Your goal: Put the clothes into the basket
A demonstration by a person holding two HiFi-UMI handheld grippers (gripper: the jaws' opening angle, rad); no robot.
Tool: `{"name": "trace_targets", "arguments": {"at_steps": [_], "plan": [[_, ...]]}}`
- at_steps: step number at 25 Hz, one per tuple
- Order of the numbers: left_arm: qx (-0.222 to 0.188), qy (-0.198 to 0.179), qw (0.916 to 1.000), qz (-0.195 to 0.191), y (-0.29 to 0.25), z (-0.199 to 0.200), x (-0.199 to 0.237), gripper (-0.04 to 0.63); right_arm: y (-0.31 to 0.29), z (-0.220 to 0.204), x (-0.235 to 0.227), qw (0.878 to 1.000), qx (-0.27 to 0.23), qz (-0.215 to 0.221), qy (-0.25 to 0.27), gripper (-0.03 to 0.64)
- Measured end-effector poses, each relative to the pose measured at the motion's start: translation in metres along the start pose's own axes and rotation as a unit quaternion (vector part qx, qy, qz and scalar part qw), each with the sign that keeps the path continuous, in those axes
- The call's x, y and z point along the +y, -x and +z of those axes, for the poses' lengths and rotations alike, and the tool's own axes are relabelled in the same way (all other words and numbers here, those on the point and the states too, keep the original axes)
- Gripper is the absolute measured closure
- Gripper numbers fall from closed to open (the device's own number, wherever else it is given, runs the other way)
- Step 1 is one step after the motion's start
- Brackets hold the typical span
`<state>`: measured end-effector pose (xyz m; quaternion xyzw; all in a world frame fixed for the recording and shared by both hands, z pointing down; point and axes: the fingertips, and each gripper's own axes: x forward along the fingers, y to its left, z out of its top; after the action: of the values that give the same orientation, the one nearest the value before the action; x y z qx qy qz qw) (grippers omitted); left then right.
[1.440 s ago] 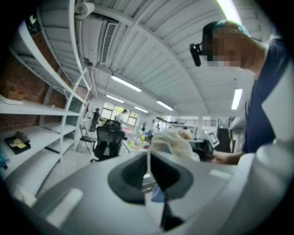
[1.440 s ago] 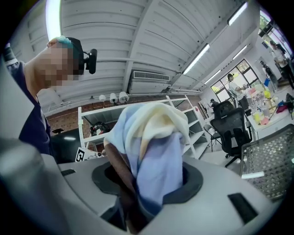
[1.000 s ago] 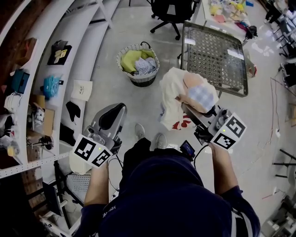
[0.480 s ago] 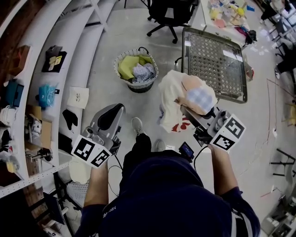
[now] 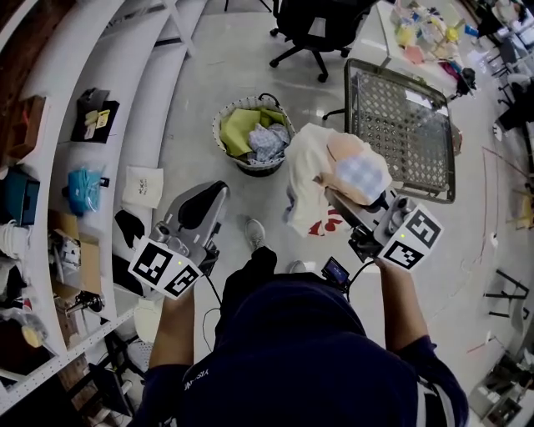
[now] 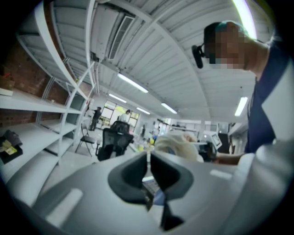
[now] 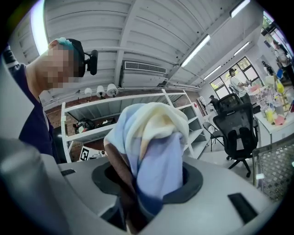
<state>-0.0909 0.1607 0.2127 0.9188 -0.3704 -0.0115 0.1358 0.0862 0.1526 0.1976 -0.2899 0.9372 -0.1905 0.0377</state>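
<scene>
Holding the left tool (image 5: 209, 204) level at lower left, jaws pressed together in the left gripper view, gripping nothing.

Facing a round woven basket (image 5: 257, 163) on the floor ahead, between the two tools and well apart from the left one. Already containing a yellow-green cloth (image 5: 238, 129) and a grey-white cloth (image 5: 269, 140).

Carrying a bundle of clothes (image 5: 321, 171) to the right of the basket: cream fabric draping down with a red print near the hem, peach and pale blue checked pieces bunched on top. In the head view, lining up the bundle's left edge with the basket's right rim; not managing to read the real gap between them. Hanging clear of the floor, not over the basket opening.

Clamping the right tool (image 5: 355, 207) on that bundle, jaws partly apart around the thick fabric, blue and cream folds filling the gap in the right gripper view.

Noting, for the room: white shelving (image 5: 125, 92) curving along the left, bearing a blue bag (image 5: 83, 185) and other small items; pale grey floor (image 5: 209, 67) under everything; a black office chair (image 5: 321, 21) at top centre; a wire-mesh bench (image 5: 400, 125) just beyond the bundle at right.
</scene>
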Motion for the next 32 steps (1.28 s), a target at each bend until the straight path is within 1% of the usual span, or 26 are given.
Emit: {"name": "trace_targets", "arguments": {"at_steps": [7,12,17,23,32], "plan": [[0.007,0.008,0.9998,-0.016,-0.011,0.013,0.068,0.572,-0.064,0.009,-0.02,1.0,-0.001,-0.016,-0.002,0.417],[0.012,0.008,0.9995,-0.029,-0.019,0.024,0.102,0.572,-0.099,0.015,-0.029,1.0,-0.003,-0.025,-0.005,0.417],[0.012,0.012,0.9993,-0.033,-0.025,0.029,0.125,0.573,-0.122,0.02,-0.036,1.0,0.0,-0.026,-0.001,0.417],[0.016,0.019,0.9991,-0.035,-0.035,0.026,0.141,0.573,-0.135,0.021,-0.053,0.999,0.001,-0.033,-0.003,0.417],[0.026,0.028,0.999,-0.023,-0.067,0.024,0.165,0.574,-0.153,0.026,-0.094,0.999,0.006,-0.03,-0.017,0.417]]}}
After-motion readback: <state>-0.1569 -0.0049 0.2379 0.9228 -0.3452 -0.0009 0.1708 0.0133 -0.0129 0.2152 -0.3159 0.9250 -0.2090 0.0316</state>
